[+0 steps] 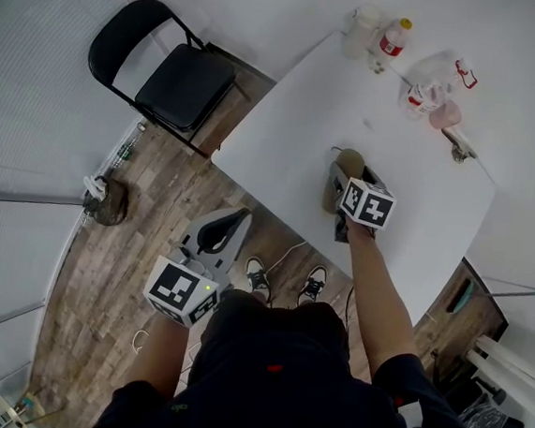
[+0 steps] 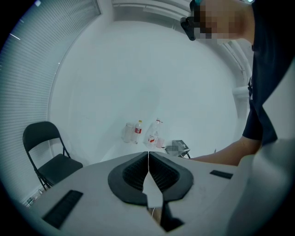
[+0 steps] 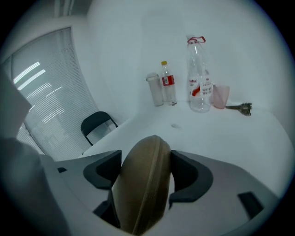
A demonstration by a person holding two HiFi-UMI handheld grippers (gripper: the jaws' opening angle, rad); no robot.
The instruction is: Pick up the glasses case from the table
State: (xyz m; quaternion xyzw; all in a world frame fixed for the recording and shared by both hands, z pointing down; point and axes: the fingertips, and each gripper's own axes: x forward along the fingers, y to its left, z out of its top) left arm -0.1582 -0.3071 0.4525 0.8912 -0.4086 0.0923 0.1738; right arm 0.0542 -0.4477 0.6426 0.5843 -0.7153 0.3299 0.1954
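My right gripper (image 1: 342,182) is clamped on the tan, oval, hard-shell glasses case (image 3: 143,184): the 2 black pads press its sides, and its seam runs up between them. The case sits over the near part of the white rectangular table (image 1: 296,117); I cannot tell whether it touches the top. My left gripper (image 2: 148,159) has its 2 jaws together with nothing between them, and it hangs over the wooden floor (image 1: 133,242), off the table's near edge. At the table's far end stand 1 tall clear plastic bottle (image 3: 199,87) and 1 pink cup (image 3: 221,96), just beside each other.
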